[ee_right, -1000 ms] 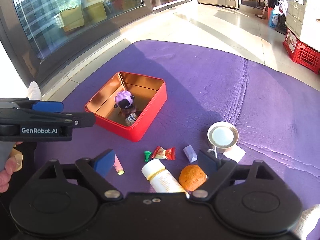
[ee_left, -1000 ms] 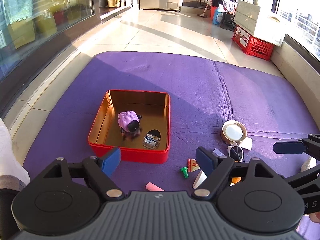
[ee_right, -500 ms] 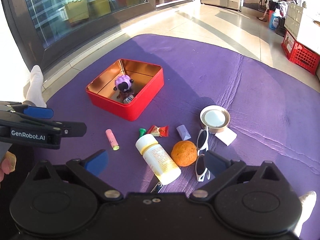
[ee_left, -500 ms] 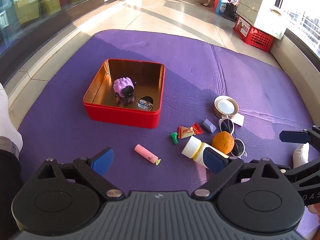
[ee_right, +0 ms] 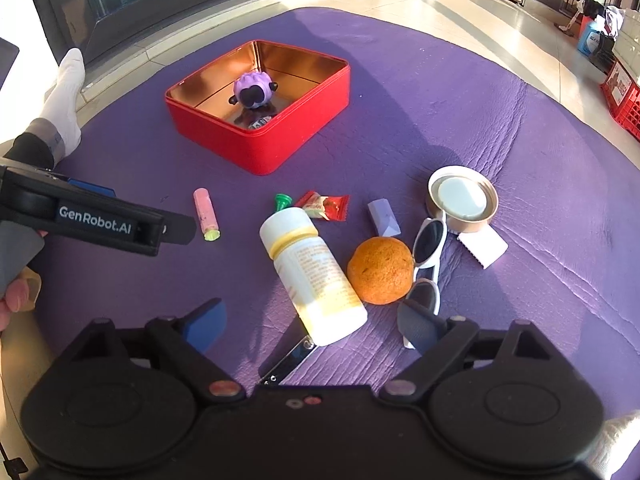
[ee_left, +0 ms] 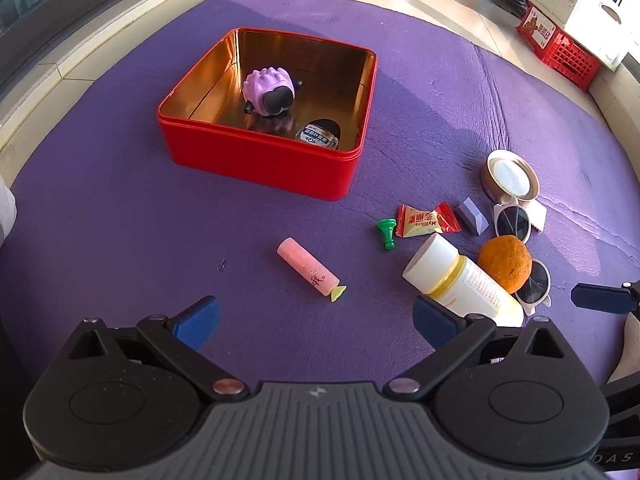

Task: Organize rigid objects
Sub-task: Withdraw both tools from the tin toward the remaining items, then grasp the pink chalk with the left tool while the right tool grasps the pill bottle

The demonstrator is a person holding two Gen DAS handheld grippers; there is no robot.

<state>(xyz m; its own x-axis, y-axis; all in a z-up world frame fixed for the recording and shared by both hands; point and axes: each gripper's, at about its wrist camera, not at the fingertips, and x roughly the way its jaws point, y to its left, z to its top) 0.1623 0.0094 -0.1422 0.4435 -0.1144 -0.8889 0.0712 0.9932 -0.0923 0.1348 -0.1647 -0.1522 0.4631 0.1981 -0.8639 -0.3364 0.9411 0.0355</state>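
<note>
A red tin with a gold inside stands on the purple mat and holds a purple sheep toy and a small jar. Loose on the mat lie a pink tube, a green peg, a red candy, a white bottle, an orange, white sunglasses and a round lid. My left gripper is open and empty, just short of the pink tube. My right gripper is open, with the bottle's base between its jaws.
A grey-purple block, a white packet and a metal clip under the bottle also lie on the mat. A socked foot rests at the mat's left edge. A red crate stands on the tiled floor beyond.
Both grippers have pulled back from the tin and tilted down toward the loose items. The bottle, orange and sunglasses now lie close in front of the right gripper. Both stay open.
</note>
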